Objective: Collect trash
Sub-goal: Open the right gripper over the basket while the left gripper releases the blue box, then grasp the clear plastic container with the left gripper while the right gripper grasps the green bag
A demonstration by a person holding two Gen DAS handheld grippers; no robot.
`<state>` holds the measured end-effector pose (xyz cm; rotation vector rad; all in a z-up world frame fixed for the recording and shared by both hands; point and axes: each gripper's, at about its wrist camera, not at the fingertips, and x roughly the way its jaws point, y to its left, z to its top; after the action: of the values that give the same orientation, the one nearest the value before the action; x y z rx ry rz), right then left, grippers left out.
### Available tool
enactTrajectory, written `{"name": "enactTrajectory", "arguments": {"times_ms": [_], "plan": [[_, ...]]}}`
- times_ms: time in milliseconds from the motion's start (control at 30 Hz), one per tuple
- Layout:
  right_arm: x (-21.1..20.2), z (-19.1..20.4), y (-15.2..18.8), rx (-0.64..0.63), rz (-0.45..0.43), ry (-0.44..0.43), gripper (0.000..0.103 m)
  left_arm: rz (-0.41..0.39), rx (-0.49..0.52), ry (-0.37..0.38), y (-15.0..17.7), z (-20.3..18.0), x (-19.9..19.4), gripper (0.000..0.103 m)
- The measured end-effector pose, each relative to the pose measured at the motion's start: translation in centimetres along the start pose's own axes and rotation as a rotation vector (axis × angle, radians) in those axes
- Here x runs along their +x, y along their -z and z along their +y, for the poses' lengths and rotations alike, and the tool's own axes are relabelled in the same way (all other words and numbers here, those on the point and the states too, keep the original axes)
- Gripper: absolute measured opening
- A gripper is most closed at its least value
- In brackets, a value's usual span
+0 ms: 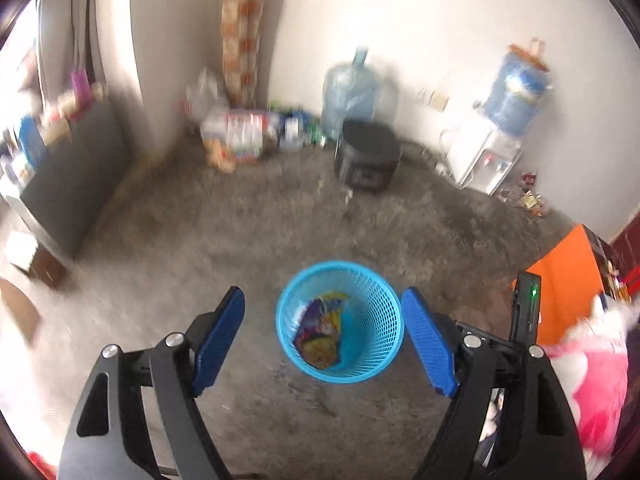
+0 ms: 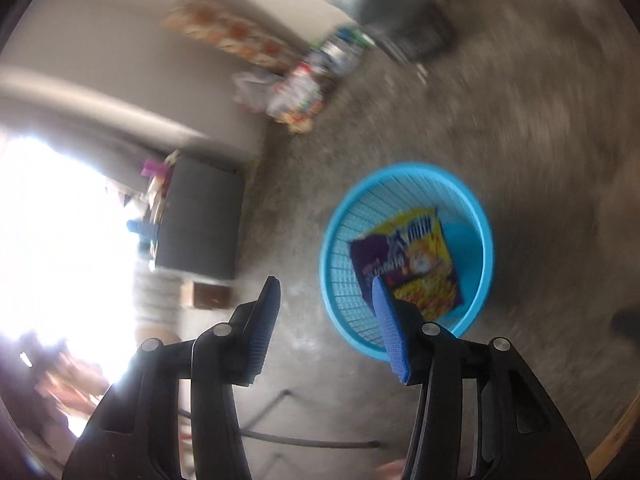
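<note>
The blue basket stands on the grey floor, low in the middle of the left view. A snack bag lies inside it. The left claw is wide open and empty. The right claw is open and empty too.

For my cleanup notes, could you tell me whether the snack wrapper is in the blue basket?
In: the snack wrapper lies inside the blue basket, below its rim, in both views.

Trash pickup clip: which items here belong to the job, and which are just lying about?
Job: blue basket; snack wrapper lying inside it; left hand-held gripper, open; right hand-held gripper, open, nothing between its fingers.

Lying about: water jug; black cooker; water dispenser.
</note>
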<state>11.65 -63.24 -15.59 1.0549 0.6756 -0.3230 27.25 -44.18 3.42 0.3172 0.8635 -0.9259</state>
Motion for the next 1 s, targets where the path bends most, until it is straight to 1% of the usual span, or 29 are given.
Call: {"name": "enactTrajectory", "arguments": {"times_ms": [33,67,100,133,200,233,267,333,400,433,500,567,600,633,700,767,867,900,933,1000], "plan": [[-1.2,1.8,0.5,-0.080,-0.035,0.015,0.047,-0.047,0.007,0.006,0.3,0.3,-3.3,0.078],[-2.6,3.6,1.1,-0.156,-0.067,0.029,0.051,-0.077,0.006,0.007,0.7,0.7,-5.7,0.078],[-3.9,5.4,1.9,-0.234,-0.102,0.033,0.060,-0.111,0.002,0.007,1.2,1.1,-8.2,0.078],[-4.9,7.1,2.6,-0.303,-0.135,0.033,0.066,-0.148,-0.006,0.000,2.0,1.7,-11.2,0.078],[-7.4,10.7,4.5,-0.455,-0.222,0.044,0.092,-0.220,-0.037,-0.034,4.0,3.1,-16.4,0.078],[-8.4,12.1,5.5,-0.520,-0.263,0.054,0.096,-0.256,-0.053,-0.052,5.4,3.9,-19.2,0.078],[-9.5,13.6,6.6,-0.587,-0.310,0.065,0.096,-0.294,-0.076,-0.086,7.0,4.8,-21.9,0.078],[-10.7,15.8,8.5,-0.693,-0.375,0.070,0.096,-0.360,-0.109,-0.166,10.5,6.3,-26.7,0.078],[-11.5,17.6,10.0,-0.767,-0.391,0.062,0.096,-0.401,-0.136,-0.254,13.7,7.2,-30.0,0.078],[-11.8,18.3,10.8,-0.794,-0.386,0.042,0.096,-0.418,-0.161,-0.301,15.9,7.7,-31.7,0.078],[-12.3,19.6,12.1,-0.817,-0.372,-0.001,0.096,-0.424,-0.218,-0.368,20.0,8.5,-34.0,0.078],[-12.5,20.4,13.4,-0.821,-0.333,-0.070,0.096,-0.414,-0.297,-0.405,24.2,9.4,-35.7,0.079],[-12.5,20.8,13.6,-0.820,-0.304,-0.101,0.096,-0.406,-0.331,-0.419,25.8,9.7,-36.2,0.078],[-12.2,21.3,14.2,-0.820,-0.257,-0.139,0.096,-0.400,-0.370,-0.433,27.7,10.0,-36.7,0.078],[-11.5,22.5,15.5,-0.832,-0.165,-0.210,0.096,-0.398,-0.426,-0.431,30.8,10.3,-37.4,0.078],[-10.4,23.7,16.6,-0.846,-0.077,-0.257,0.096,-0.401,-0.472,-0.381,33.6,10.3,-37.5,0.078],[-8.0,25.5,19.2,-0.850,0.074,-0.307,0.088,-0.389,-0.485,-0.304,36.2,10.0,-36.3,0.077],[-7.0,25.9,19.9,-0.843,0.133,-0.320,0.085,-0.376,-0.486,-0.273,36.8,9.9,-35.5,0.074],[-6.2,26.1,20.4,-0.835,0.177,-0.332,0.083,-0.365,-0.491,-0.248,36.6,9.7,-34.2,0.073],[-5.2,26.7,22.0,-0.813,0.267,-0.353,0.080,-0.329,-0.506,-0.179,36.8,9.5,-31.8,0.066]]}}
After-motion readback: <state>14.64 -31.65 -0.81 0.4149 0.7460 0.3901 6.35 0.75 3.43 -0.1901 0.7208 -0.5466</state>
